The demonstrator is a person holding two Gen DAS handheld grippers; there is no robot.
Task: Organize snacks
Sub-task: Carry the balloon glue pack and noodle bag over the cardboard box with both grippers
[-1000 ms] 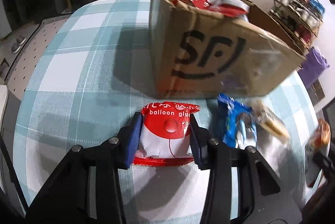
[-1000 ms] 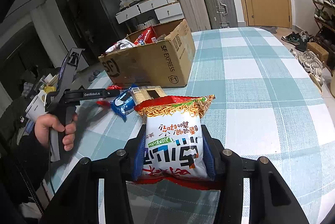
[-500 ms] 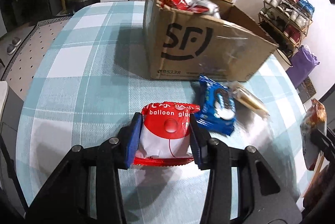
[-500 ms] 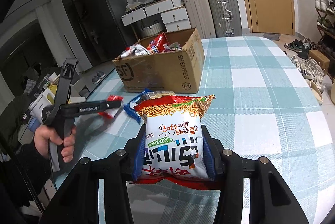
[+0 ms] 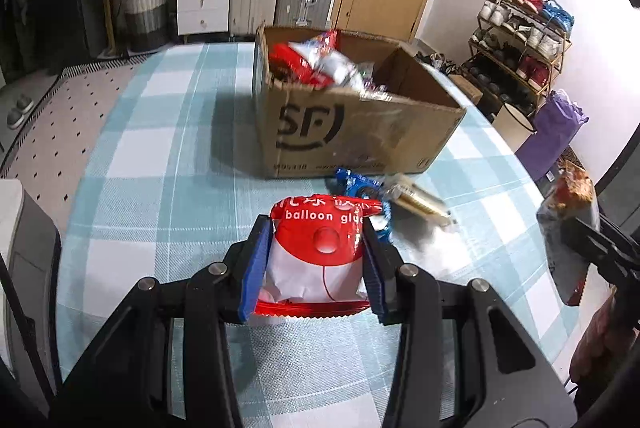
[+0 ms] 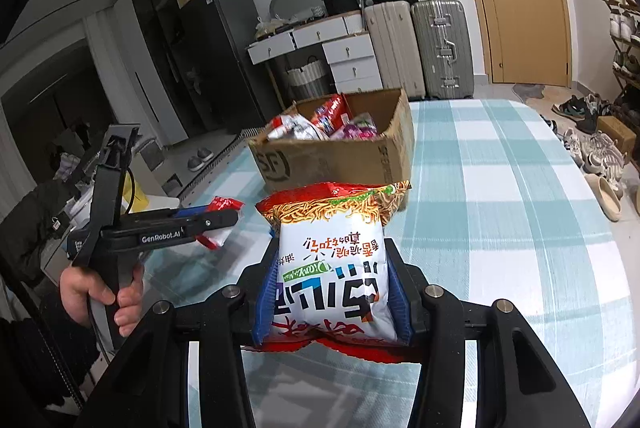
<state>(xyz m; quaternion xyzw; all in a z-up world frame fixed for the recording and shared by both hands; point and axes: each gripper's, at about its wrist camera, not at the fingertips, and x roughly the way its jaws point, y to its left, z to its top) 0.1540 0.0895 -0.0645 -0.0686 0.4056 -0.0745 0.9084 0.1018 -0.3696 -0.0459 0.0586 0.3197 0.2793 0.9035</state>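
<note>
Landmark: cardboard box [image 5: 360, 124], open-topped, printed "SF", standing on a table [image 5: 132, 164] with a blue-and-white check cloth. The box holds several snack packets, red, silver and pink.

Left gripper [image 5: 316, 264]: blue pads clamped on both sides of a red-and-white pouch [image 5: 320, 252] lettered "balloon glu…". It is held above the table, on the near side of the box. In the right wrist view the same gripper [image 6: 224, 224] is held by a hand [image 6: 96, 292] to the left of the box.

Right gripper [image 6: 332, 292]: pads closed on a noodle packet [image 6: 336, 264], white with a red edge and a noodle picture, held up in front of the box.

Loose items: a blue packet [image 5: 360, 188] and a clear-wrapped biscuit pack [image 5: 416, 200] lie side by side on the cloth, just beside the near wall of the box.
</note>
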